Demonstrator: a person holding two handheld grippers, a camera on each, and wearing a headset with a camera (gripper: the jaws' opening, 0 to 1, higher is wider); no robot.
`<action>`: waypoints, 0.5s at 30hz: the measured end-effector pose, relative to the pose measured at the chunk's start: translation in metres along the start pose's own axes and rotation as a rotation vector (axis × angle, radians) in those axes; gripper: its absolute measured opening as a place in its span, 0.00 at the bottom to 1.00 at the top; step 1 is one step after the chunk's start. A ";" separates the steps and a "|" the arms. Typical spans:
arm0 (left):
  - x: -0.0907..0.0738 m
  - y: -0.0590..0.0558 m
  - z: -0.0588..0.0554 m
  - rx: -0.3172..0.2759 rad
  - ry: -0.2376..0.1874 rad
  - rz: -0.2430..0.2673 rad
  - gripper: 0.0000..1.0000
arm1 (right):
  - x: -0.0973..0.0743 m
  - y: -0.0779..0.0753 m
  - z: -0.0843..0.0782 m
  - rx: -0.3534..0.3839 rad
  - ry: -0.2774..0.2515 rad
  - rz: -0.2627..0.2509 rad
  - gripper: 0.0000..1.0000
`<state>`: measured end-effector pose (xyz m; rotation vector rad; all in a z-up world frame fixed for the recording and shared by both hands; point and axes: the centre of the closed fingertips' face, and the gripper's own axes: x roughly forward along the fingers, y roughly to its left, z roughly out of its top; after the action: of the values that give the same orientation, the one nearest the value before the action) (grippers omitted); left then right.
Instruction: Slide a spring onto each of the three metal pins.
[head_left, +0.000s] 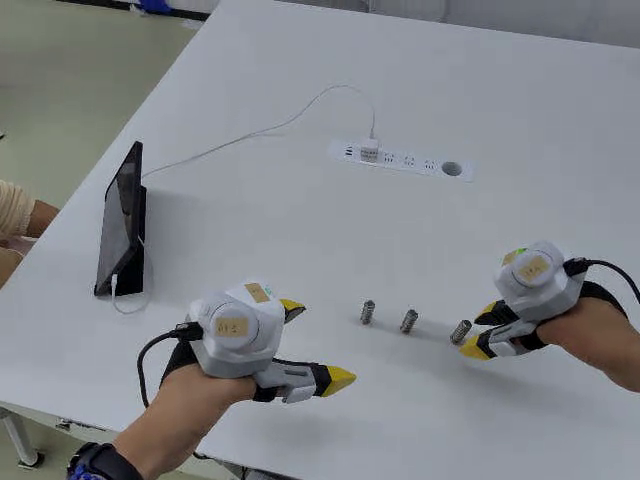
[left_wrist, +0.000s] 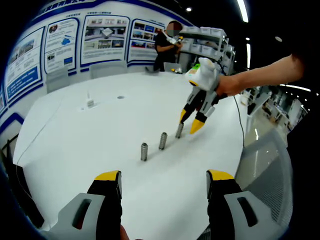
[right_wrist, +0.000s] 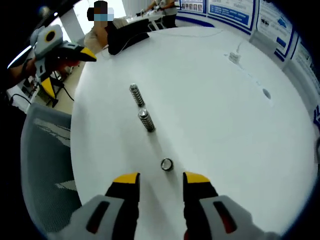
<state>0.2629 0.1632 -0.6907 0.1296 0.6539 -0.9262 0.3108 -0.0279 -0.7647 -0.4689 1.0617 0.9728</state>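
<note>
Spring (right_wrist: 166, 164) nearest the right gripper (right_wrist: 161, 179) is found just ahead of its parted jaws, with two more springs (right_wrist: 146, 120) lined up beyond, so it is best centred between them and pressed straight down, while the left gripper (head_left: 316, 342) is held wide open, well aside.

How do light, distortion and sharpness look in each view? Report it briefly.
Head view: soft even light, the three springs sharp with faint shadows on the white table. Left gripper view: fisheye bows the table edge, ceiling strip lights glare. Right gripper view: strong curvature; the nearest spring appears end-on as a ring.
</note>
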 end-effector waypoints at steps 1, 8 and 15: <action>0.000 0.000 0.000 0.001 0.000 0.000 0.70 | -0.001 0.001 -0.002 0.008 -0.017 0.002 0.37; 0.000 -0.002 0.000 0.001 0.003 -0.001 0.70 | -0.006 0.004 0.000 0.199 -0.185 -0.023 0.40; 0.001 -0.002 -0.007 -0.010 0.012 0.002 0.70 | -0.014 0.005 0.001 0.370 -0.340 -0.056 0.43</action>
<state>0.2587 0.1640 -0.6968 0.1268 0.6691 -0.9203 0.3048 -0.0305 -0.7513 -0.0255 0.8867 0.7506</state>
